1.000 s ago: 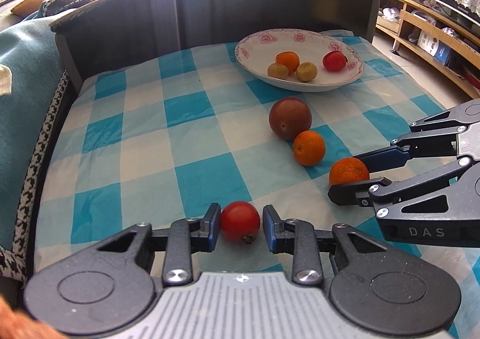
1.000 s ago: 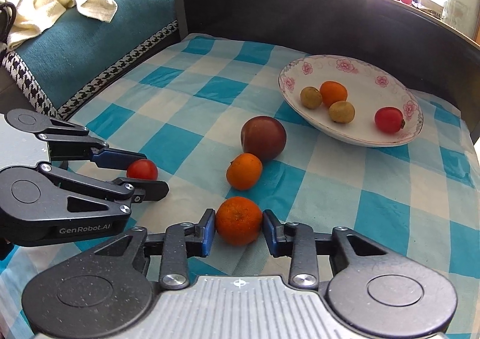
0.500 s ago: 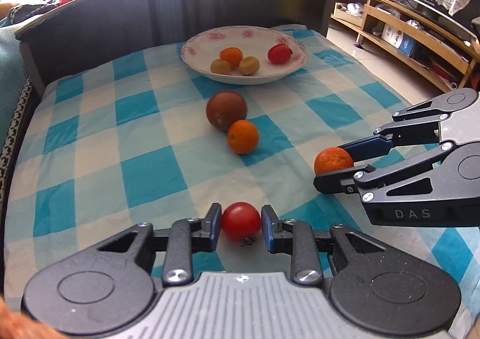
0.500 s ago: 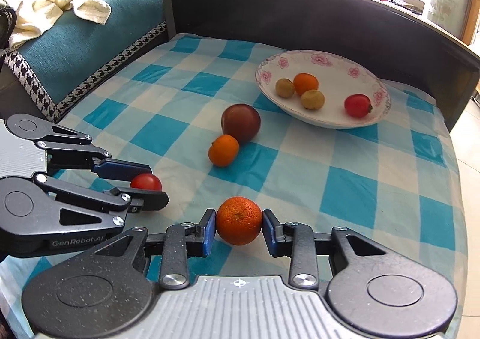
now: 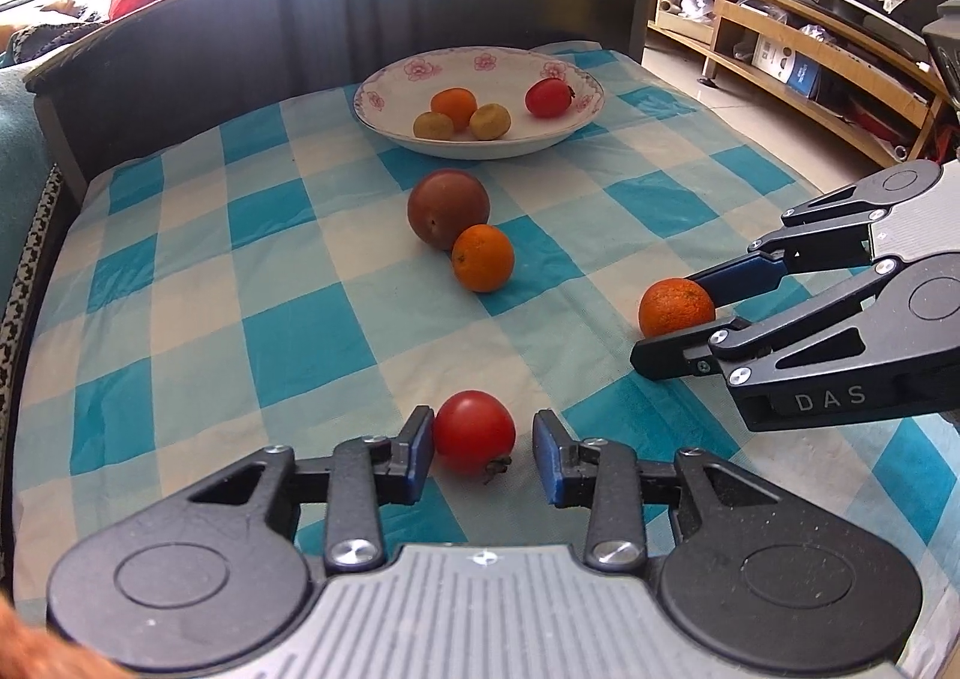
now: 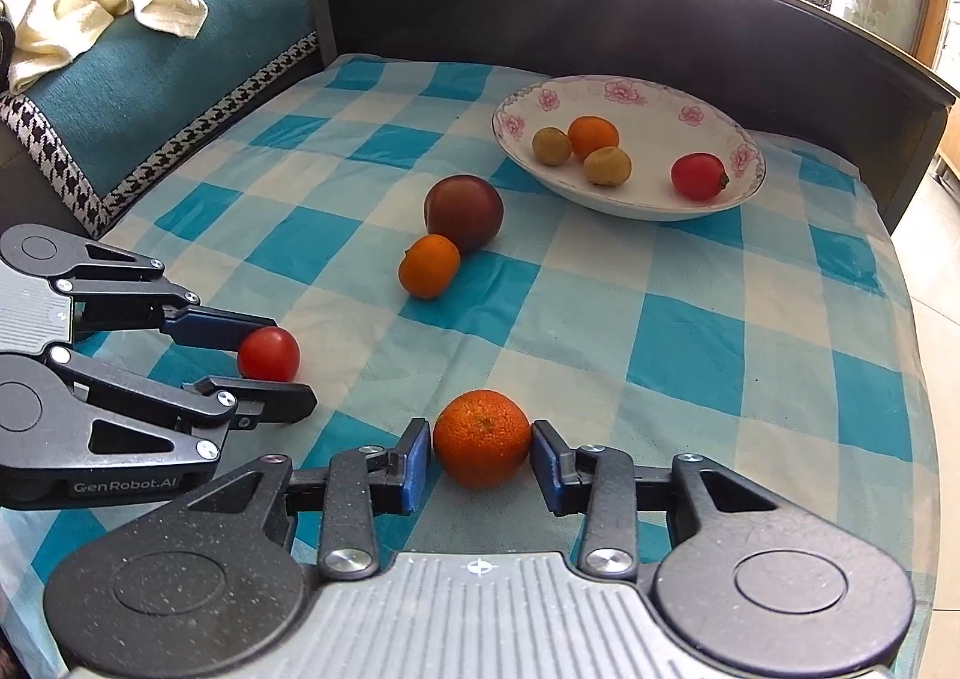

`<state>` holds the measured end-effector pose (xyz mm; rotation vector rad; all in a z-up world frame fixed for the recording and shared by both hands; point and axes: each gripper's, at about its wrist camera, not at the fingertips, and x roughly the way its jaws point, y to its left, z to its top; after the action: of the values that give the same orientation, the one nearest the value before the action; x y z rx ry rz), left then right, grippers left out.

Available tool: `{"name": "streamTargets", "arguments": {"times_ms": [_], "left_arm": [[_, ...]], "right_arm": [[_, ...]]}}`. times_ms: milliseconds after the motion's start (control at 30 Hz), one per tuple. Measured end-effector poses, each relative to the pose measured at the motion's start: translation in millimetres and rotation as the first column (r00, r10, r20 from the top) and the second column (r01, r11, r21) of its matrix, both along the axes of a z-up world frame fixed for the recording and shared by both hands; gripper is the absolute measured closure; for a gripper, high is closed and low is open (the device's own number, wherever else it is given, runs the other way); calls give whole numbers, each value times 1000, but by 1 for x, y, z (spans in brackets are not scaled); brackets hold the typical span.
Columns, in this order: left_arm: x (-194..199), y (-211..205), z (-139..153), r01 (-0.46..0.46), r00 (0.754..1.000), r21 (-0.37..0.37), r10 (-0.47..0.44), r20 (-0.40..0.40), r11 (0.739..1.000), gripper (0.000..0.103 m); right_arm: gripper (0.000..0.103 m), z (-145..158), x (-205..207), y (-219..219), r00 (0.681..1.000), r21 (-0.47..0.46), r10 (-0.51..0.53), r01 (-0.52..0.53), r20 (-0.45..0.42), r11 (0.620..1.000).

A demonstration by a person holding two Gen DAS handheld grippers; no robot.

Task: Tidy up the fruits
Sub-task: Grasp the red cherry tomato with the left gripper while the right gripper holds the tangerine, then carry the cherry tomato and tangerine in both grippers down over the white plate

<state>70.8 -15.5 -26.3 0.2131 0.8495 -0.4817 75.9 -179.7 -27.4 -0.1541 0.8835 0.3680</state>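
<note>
The left gripper [image 5: 483, 454] loosely bracketed the tomato [image 5: 474, 431] and the right gripper [image 6: 480, 460] pinched the orange [image 6: 482, 437], both near the tabletop [image 5: 300, 331] front, so the tomato might have slipped free.

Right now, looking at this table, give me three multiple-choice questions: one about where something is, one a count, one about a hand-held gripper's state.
1. The dark plum lies: A in the bowl; B against the loose orange on the cloth; C between gripper fingers.
2. Fruits in the bowl: A two; B four; C six.
3. The right hand-held gripper: A holds nothing; B grips the bowl rim; C closes on the bumpy orange.
B, plum and orange touch; B, four sit inside; C, both pads meet its sides.
</note>
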Motion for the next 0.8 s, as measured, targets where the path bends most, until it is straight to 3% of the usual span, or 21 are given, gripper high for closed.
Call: {"name": "streamTargets", "arguments": {"times_ms": [233, 467, 800], "left_arm": [[0, -2, 0, -14, 1000, 6, 14, -2, 1000, 57], [7, -6, 9, -52, 998, 3, 52, -19, 999, 66], [36, -29, 38, -56, 996, -41, 58, 61, 998, 66]], "right_arm": [[66, 0, 1, -3, 1000, 37, -11, 11, -8, 999], [75, 1, 2, -3, 999, 18, -31, 31, -9, 999], [75, 24, 14, -9, 997, 64, -67, 64, 42, 996]]}}
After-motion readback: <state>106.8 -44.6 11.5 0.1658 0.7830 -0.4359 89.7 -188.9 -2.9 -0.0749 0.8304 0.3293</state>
